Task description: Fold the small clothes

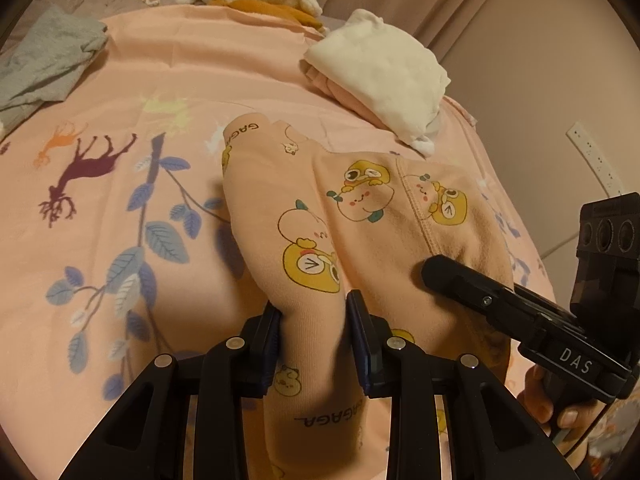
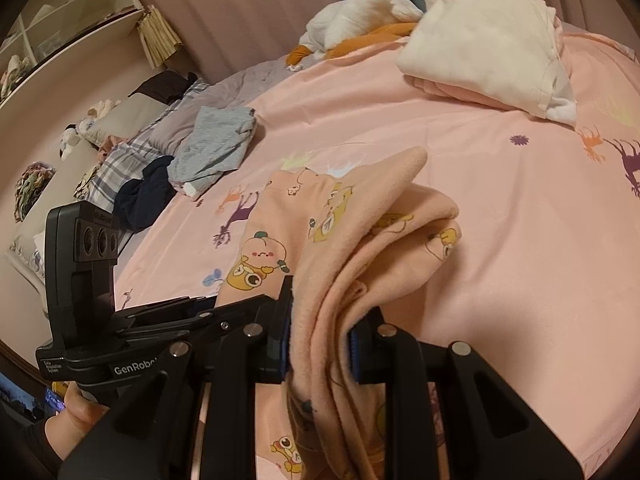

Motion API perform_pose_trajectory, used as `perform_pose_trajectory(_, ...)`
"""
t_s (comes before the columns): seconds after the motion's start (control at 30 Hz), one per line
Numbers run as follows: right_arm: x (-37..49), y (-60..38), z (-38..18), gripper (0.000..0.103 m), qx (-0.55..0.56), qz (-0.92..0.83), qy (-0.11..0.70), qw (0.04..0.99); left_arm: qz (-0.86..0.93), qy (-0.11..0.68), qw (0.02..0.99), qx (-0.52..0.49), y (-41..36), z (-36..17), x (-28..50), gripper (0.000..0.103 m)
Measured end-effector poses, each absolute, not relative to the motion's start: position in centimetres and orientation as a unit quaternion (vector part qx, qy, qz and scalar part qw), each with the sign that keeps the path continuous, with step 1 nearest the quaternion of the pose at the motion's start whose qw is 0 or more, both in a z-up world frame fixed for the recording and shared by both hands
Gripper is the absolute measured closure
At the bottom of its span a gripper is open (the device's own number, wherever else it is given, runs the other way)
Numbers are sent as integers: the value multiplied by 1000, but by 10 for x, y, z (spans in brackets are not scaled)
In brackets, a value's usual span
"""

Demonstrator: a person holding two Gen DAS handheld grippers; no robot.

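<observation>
Both the left gripper (image 1: 314,336) and right gripper (image 2: 320,340) have their jaws clamped on bunched peach cartoon-print pants (image 1: 320,216) lying on the pink bedsheet (image 1: 180,80), so uneven pulling could skew the fold

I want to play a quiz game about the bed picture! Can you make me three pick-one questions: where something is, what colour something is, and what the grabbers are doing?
1. Where is the grey garment?
A. Lying on the bed's pink sheet
B. Hanging on the curtain
C. Inside a drawer

2. What colour is the folded top on the pile?
A. Green
B. White
C. Black

3. What is the left hand-held gripper doing?
A. Hanging open over nothing
B. Holding a toy
C. Pinching the peach cartoon pants

Answers: 1 A, it lies at the sheet's far edge. 2 B, the top layer is white. 3 C, fabric sits between its fingers; the right hand-held gripper pinches the same pants.
</observation>
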State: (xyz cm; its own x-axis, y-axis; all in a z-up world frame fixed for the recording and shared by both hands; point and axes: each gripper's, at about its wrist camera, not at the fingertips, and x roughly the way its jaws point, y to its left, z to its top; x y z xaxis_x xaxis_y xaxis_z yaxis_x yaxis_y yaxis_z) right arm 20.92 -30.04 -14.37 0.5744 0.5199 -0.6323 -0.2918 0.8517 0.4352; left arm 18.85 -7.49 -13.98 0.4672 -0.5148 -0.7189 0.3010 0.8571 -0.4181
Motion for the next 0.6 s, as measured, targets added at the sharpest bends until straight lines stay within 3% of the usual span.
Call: perform_pose_trajectory(0.6,207,-241,-134,80,126,273,400,866,-196,445,864,-132,-19,-130,171,73)
